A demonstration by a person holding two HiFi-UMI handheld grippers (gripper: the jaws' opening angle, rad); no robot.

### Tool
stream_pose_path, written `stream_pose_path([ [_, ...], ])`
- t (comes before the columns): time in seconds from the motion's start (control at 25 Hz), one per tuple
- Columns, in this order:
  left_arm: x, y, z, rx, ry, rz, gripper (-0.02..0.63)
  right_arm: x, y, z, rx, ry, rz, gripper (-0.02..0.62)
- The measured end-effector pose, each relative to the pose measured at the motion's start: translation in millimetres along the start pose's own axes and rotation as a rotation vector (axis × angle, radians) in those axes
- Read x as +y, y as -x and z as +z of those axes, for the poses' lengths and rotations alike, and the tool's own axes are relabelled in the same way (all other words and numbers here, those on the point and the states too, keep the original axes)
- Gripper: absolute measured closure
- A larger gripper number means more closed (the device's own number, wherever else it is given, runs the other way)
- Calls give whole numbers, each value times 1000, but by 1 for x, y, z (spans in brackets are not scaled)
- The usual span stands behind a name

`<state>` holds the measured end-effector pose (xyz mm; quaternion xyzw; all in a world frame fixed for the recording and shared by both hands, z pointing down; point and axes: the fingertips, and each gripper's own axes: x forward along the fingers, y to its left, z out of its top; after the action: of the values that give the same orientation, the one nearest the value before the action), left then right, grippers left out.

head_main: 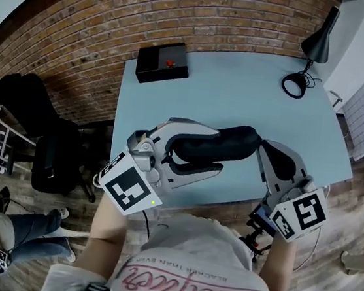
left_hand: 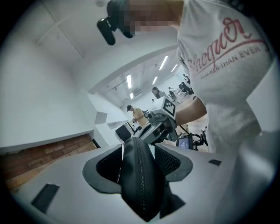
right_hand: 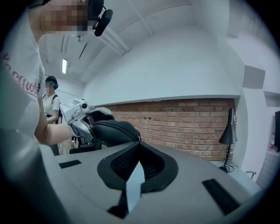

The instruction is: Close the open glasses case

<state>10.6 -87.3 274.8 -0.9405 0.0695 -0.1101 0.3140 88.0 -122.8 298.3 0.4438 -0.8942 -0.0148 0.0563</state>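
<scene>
The black zippered fabric glasses case (head_main: 225,143) hangs over the near edge of the light-blue surface (head_main: 242,83), one end clamped in the left tool (left_hand: 139,157). The right tool (right_hand: 138,148), pinched almost closed, seems to grip the zip pull (right_hand: 139,139). A hard tug could slip it or twist the case free.

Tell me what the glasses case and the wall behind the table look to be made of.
Glasses case: black, matte, apparently fabric over a stiff shell; a zipper track runs along its seam. Wall: rough red-brown brick with pale mortar lines between courses; whether solid brick or facing cannot be told.
</scene>
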Motion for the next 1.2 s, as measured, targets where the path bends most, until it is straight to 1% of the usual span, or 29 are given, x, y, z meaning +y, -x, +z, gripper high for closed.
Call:
stream_pose_path([
  [0.08, 4, -2, -5, 10, 52, 10, 359, 0, 2, 7, -56, -70, 13, 576],
  [0.12, 6, -4, -11, 45, 66, 21, 354, 1, 3, 13, -86, -103, 19, 576],
  [0.2, 9, -12, -29, 161, 61, 64, 350, 6, 4, 23, -123, -126, 41, 577],
  [0.24, 12, -16, -37, 212, 54, 91, 350, 11, 3, 26, -127, -113, 53, 576],
  [0.28, 13, -20, -43, 244, 51, 111, 350, 17, 1, 28, -125, -93, 65, 576],
  [0.36, 14, -27, -49, 270, 55, 133, 346, 30, -4, 31, -123, -65, 88, 575],
  [0.44, 13, -34, -54, 310, 48, 146, 321, 40, -10, 31, -114, -41, 103, 576],
  [0.52, 12, -40, -62, 366, 33, 166, 308, 49, -16, 29, -91, -2, 103, 575],
  [0.6, 12, -45, -67, 400, 47, 186, 307, 57, -20, 28, -69, 43, 87, 575],
  [0.68, 13, -50, -70, 412, 94, 198, 307, 63, -25, 31, -67, 82, 58, 576],
  [0.76, 11, -55, -72, 421, 145, 195, 307, 69, -29, 35, -71, 104, 46, 577],
  [0.84, 8, -59, -73, 417, 194, 180, 307, 74, -31, 32, -62, 104, 65, 576],
  [1.0, 3, -63, -69, 372, 295, 146, 307, 78, -30, 28, -43, 95, 92, 575],
  [1.08, 1, -63, -68, 357, 327, 127, 307, 79, -28, 27, -30, 91, 111, 575],
  [1.2, -3, -62, -65, 332, 363, 101, 305, 79, -23, 26, -15, 52, 157, 575],
])
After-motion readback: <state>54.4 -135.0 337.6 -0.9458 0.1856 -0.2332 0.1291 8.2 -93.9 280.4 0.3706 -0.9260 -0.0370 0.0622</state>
